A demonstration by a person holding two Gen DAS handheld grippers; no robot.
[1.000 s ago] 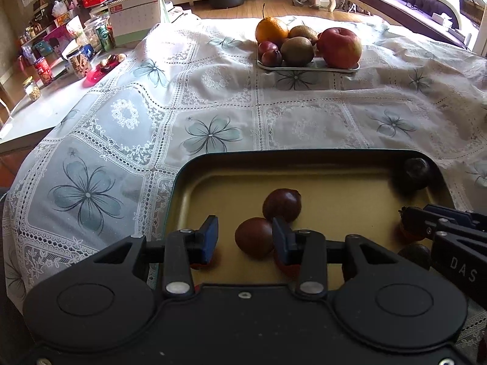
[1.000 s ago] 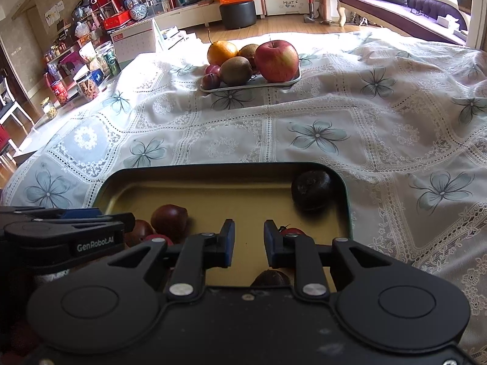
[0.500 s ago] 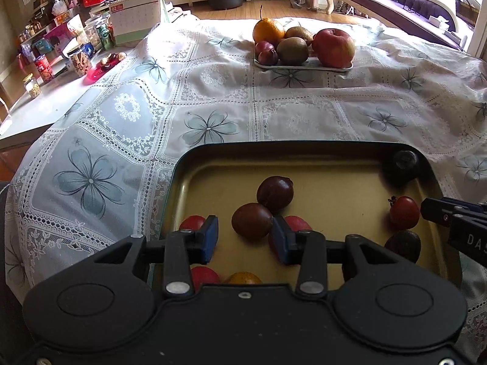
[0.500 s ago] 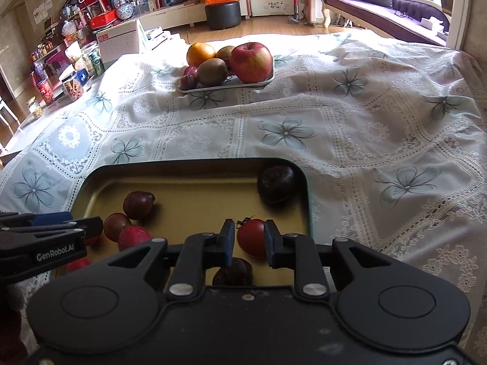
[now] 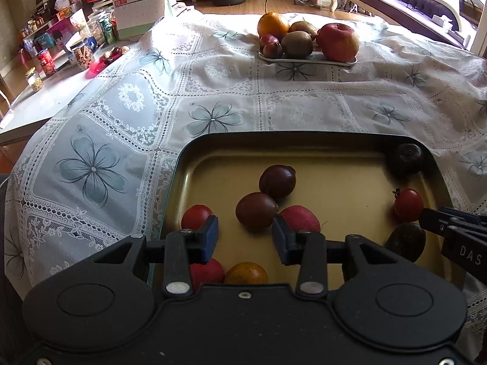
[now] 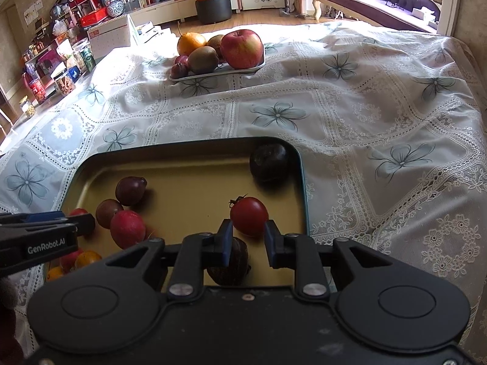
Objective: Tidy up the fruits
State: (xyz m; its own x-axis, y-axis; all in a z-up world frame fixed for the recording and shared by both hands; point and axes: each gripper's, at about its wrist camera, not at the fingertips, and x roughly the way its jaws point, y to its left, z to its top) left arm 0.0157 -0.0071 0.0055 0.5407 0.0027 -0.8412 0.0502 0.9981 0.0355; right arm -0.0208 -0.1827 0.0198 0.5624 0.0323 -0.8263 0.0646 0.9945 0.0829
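Observation:
A dark-rimmed gold tray [image 5: 304,140] lies near me with several small fruits in it. My left gripper [image 5: 245,231] hangs open over its left half, and a dark plum [image 5: 257,211] lies just beyond the fingertips, untouched. A second plum [image 5: 277,181] and a red fruit [image 5: 299,219] lie beside it. My right gripper [image 6: 248,234] is shut to a narrow gap over the tray's right side. A red cherry tomato [image 6: 249,216] rests on the tray just ahead of its tips, not gripped. Under the right fingers lies a dark fruit [image 6: 228,267].
A white plate [image 5: 307,57] at the far side holds an apple [image 5: 338,42], an orange, kiwis and small plums. Another dark fruit [image 6: 269,162] sits in the tray's far right corner. Flowered lace cloth [image 5: 213,118] covers the table; jars and boxes crowd the left edge.
Both grippers have drawn back from the tray, so more fruits show. The cherry tomato went from behind the right finger to in front of the gap. Neither gripper changed its opening.

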